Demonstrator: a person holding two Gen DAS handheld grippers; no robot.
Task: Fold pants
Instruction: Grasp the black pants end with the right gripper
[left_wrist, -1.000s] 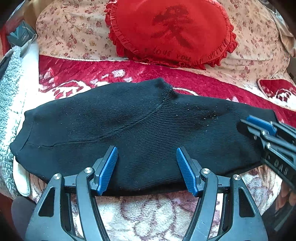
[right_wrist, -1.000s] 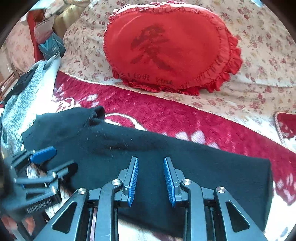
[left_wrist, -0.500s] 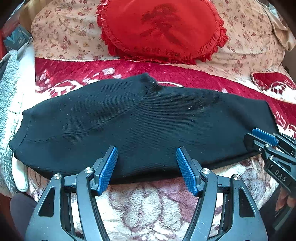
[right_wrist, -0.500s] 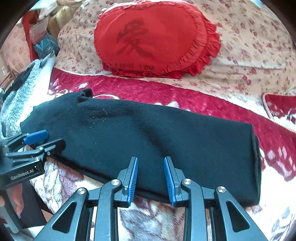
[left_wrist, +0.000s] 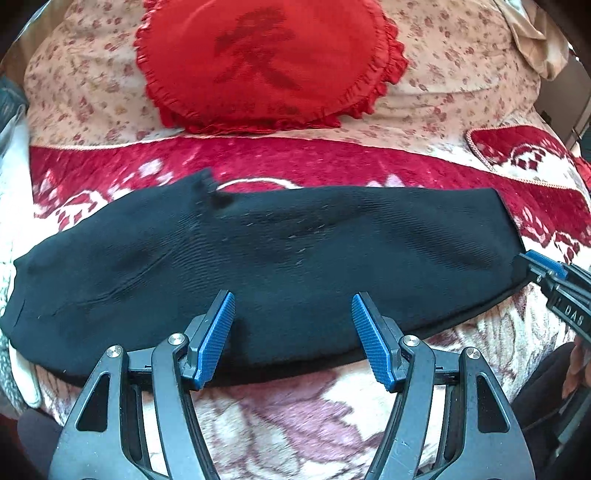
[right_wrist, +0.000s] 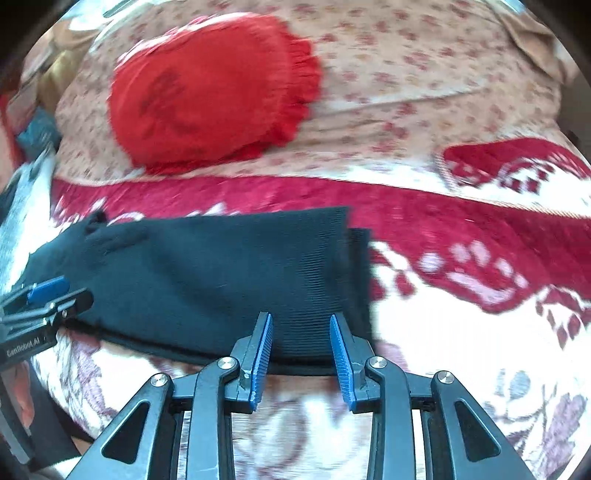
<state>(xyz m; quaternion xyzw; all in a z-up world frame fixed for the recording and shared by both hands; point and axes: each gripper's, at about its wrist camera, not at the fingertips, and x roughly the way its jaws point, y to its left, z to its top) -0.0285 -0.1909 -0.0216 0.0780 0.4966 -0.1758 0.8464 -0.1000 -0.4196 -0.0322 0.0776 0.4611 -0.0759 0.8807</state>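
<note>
My left gripper (left_wrist: 293, 339) and right gripper (right_wrist: 301, 356) both agape, empty, lower-centre over black pants (left_wrist: 258, 266); lengthwise fold done; next I pinch cuff end, carry toward waist.

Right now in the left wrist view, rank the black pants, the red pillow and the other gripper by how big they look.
1. Black pants
2. Red pillow
3. Right gripper, cut off by the edge, so only partly visible

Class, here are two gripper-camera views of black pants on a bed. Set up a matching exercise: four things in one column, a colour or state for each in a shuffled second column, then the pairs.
Things:
1. pants
2. round cushion
3. left gripper
4. blanket

Descriptions:
A. red with a frilled edge
B. open, empty, over the near hem
C. black, laid out lengthwise
D. dark red and white pattern

Pairs: 1-C, 2-A, 3-B, 4-D
</note>
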